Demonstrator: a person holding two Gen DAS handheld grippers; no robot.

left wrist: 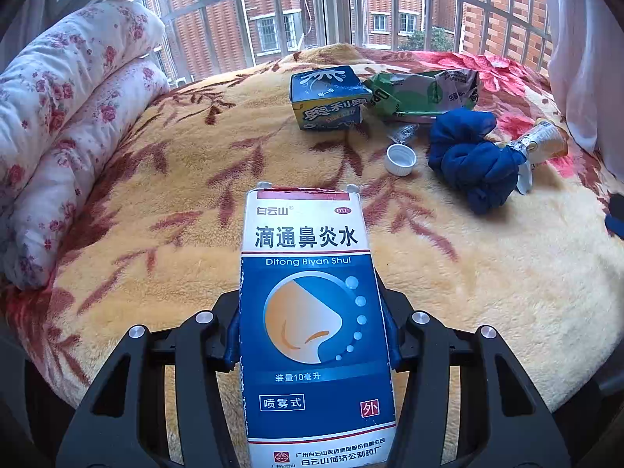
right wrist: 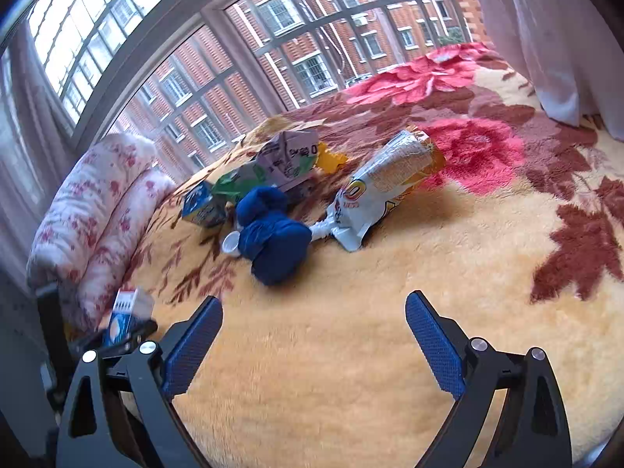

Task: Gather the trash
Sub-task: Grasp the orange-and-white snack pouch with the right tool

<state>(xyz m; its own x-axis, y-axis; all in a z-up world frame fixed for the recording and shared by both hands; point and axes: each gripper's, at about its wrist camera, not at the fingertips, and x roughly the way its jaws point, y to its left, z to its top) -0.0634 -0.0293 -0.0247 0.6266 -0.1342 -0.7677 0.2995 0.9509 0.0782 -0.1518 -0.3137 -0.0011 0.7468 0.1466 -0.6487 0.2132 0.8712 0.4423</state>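
My left gripper (left wrist: 312,331) is shut on a blue and white medicine box (left wrist: 312,312) and holds it above the blanket; the box also shows in the right wrist view (right wrist: 126,318). My right gripper (right wrist: 314,312) is open and empty above the blanket. Ahead lie a blue Oreo box (left wrist: 329,97) (right wrist: 202,204), a green wrapper (left wrist: 425,93) (right wrist: 249,179), a white bottle cap (left wrist: 400,160) (right wrist: 231,243), a crumpled blue cloth (left wrist: 468,156) (right wrist: 273,234) and a white and yellow snack bag (right wrist: 386,187) (left wrist: 542,142).
The yellow floral blanket (left wrist: 195,234) (right wrist: 390,331) covers the bed. A rolled floral quilt (left wrist: 58,136) (right wrist: 97,202) lies along the left. A barred window (left wrist: 312,7) stands behind, and a white curtain (left wrist: 585,58) (right wrist: 565,39) hangs on the right.
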